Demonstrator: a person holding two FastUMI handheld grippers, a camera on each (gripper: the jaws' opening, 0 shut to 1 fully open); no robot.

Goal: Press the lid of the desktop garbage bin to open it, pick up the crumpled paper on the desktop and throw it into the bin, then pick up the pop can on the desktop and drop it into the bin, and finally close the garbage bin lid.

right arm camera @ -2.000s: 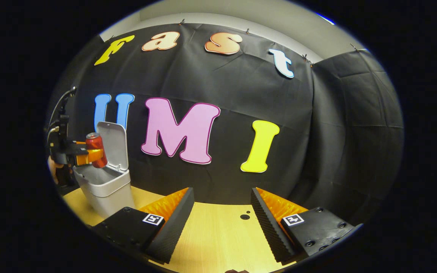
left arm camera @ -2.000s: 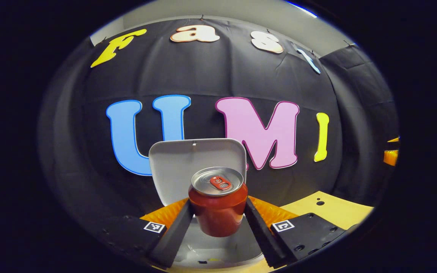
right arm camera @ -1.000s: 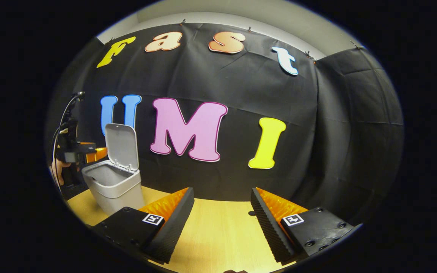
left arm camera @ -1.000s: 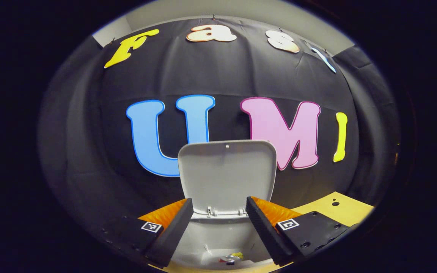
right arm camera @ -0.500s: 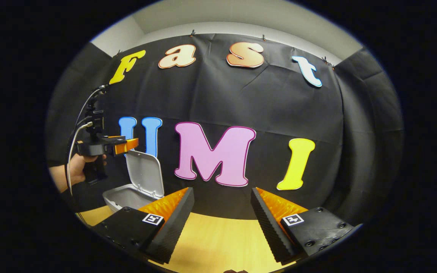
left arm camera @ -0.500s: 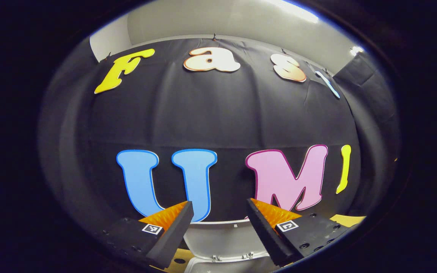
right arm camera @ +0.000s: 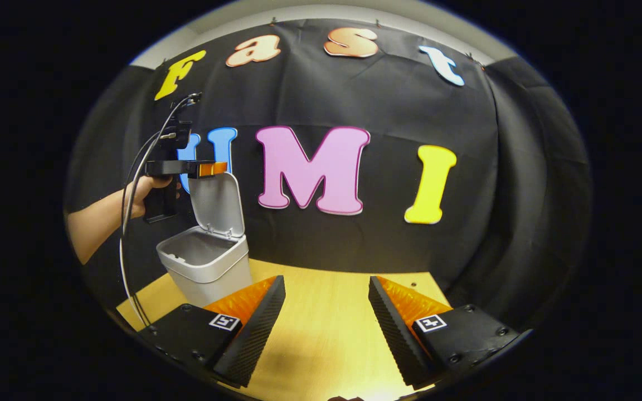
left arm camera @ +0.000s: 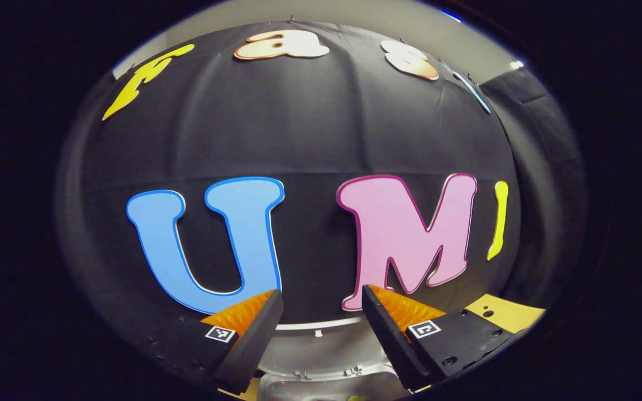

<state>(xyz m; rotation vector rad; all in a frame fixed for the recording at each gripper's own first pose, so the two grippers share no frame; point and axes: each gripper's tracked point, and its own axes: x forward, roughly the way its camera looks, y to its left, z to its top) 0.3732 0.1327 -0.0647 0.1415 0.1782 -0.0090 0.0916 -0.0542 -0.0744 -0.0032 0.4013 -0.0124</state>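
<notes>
**Bin lid up, both grippers empty**

Left gripper (left arm camera: pixel 321 320) raised just above the top edge of the upright lid (left arm camera: pixel 321 345), fingers spread, nothing between them. In the right gripper view, same left gripper (right arm camera: pixel 209 168) held by a hand (right arm camera: pixel 145 192) at the lid's (right arm camera: pixel 218 203) upper edge; grey garbage bin (right arm camera: pixel 207 267) open on the wooden desktop (right arm camera: pixel 326 334) at left. Right gripper (right arm camera: pixel 326 317) low over the bare desktop, well apart from the bin, fingers spread and holding nothing. Can and crumpled paper: cannot tell from here.
</notes>
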